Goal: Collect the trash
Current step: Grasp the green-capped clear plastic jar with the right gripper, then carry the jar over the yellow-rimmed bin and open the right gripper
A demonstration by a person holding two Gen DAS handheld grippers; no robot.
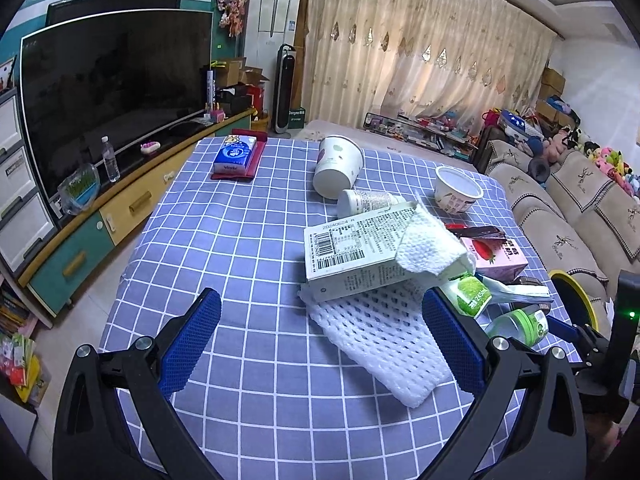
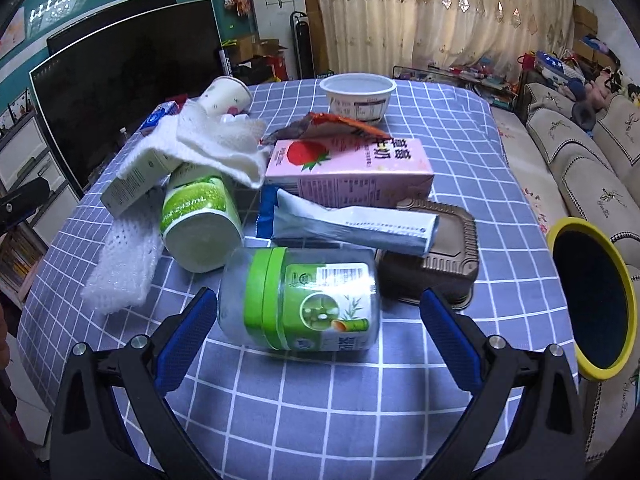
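**Blue checks, green labels, pink carton**

The tablecloth [image 2: 320,400] is periwinkle blue, crossed by thin white lines into a grid. The clear jar [image 2: 300,300] wears a bright green lid and a green-and-white label with a bamboo picture. The cup beside it [image 2: 200,220] is white with a lime-green band. The milk carton [image 2: 348,172] is pale pink with a red strawberry print. The foam netting [image 1: 380,340] is plain white mesh. The tray [image 2: 436,248] is dark brown and ribbed. The bin [image 2: 592,300] has a yellow rim around a dark inside. Both grippers carry blue textured pads [image 2: 184,332] on black frames. The tissue pack [image 1: 234,156] is blue and white.
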